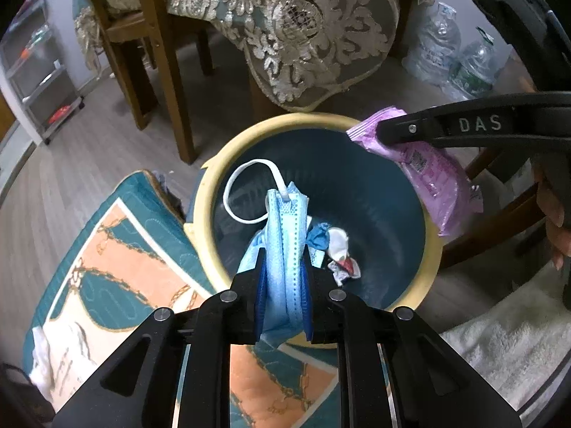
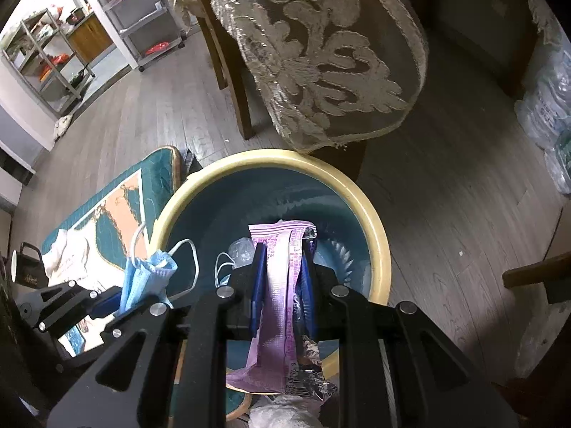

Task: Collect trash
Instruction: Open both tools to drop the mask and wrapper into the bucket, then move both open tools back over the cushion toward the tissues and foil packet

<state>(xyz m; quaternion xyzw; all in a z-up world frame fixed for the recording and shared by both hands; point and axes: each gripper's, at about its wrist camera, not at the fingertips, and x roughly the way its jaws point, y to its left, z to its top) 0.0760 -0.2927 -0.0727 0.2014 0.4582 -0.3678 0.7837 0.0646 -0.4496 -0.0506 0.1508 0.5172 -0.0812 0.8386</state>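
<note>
Blue pleated fabric fills the middle of my left view: the left gripper [image 1: 283, 278] is pinched nearly closed on a folded face mask [image 1: 285, 246], its white ear loop [image 1: 246, 192] arching out over the open mouth of the bin [image 1: 433, 249]. I have the mask gripped by its lower half so the rest sticks forward over the opening; once the pads let go it should fall straight in, I judge, though the loop could catch on a finger.

On the other side, the right gripper [image 2: 283, 271] is just as narrowly clamped on a pink plastic packet [image 2: 278, 285], held edge-on between the blue pads [image 2: 257, 285] with its crimped end poking forward over the bin's dark inside. In the left view that same packet [image 1: 428, 178] hangs above the far right part of the cream rim, so both pieces sit over the opening, side by side and apart from each other.

Down at the bottom of the bin lie some crumpled scraps [image 1: 339, 253], white, blue and a bit of red, so it has taken some rubbish already. The bin stands on the wooden floor [image 2: 446, 196] between a teal and orange mat [image 1: 117, 249] and a table with a lace cloth [image 1: 314, 35] hanging over its edge. Some white cloth [image 1: 46, 356] lies on the mat; I cannot tell whether it counts as trash. Both grippers point steeply down, which suits a clean drop.
</note>
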